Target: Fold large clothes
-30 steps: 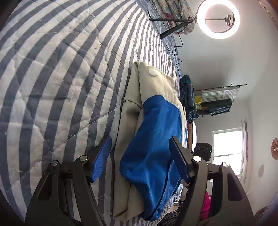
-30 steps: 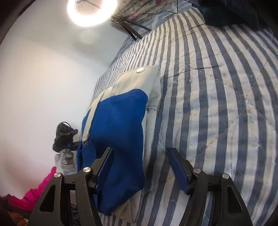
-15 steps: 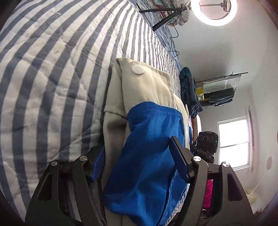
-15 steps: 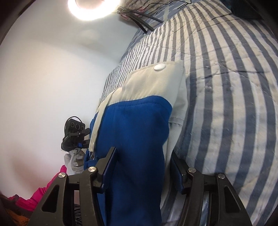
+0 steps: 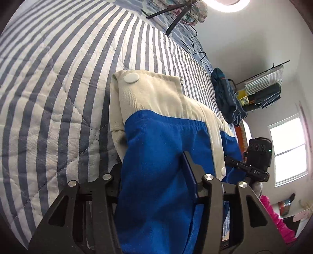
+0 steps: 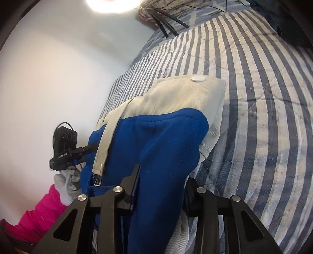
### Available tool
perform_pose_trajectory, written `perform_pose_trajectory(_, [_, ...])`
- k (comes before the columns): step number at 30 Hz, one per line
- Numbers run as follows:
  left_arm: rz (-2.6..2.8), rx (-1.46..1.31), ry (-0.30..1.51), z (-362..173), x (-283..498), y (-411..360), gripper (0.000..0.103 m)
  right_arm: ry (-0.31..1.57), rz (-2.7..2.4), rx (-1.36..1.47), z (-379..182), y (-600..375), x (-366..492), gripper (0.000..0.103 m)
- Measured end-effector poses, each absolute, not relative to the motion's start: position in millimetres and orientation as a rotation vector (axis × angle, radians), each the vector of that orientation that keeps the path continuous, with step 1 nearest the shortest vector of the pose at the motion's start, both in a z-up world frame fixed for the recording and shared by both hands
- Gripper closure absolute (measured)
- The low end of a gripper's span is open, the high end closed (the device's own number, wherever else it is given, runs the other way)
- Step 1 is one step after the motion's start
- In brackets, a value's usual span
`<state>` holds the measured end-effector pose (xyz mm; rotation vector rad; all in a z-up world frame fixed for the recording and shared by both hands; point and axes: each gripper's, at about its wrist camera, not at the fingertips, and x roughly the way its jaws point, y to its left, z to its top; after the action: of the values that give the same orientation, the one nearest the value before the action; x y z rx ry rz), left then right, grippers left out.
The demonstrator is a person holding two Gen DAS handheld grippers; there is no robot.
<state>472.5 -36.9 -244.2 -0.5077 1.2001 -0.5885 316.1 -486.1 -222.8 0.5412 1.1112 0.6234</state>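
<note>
the blue and cream jacket (image 5: 156, 125) lies folded on the striped quilt (image 5: 58, 82), its button end at 12 o'clock. a second ago both grippers stood spread wide. now the left gripper (image 5: 154, 172) and right gripper (image 6: 162, 181) pinch its near edge, ready to lift for another fold.

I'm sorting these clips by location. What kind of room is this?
Most likely a bedroom at home: a striped quilt covers a bed, clothes hang on a rack by the window, and a ring light suggests a recording setup.
</note>
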Motion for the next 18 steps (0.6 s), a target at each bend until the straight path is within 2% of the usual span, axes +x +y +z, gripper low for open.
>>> perform_pose_trajectory(9, [-0.547,-0.365,1.144,-213.3,455.8,-61.6,0.070,1.075,0.518,0.337,-178.8,-441.3,309.4,0.076])
perform_pose_trajectory(18, [-0.563,-0.258,1.074,-177.4,429.1,-96.6,0.075,0.995,0.439,0.131,-133.9,-420.6,285.2,0.078])
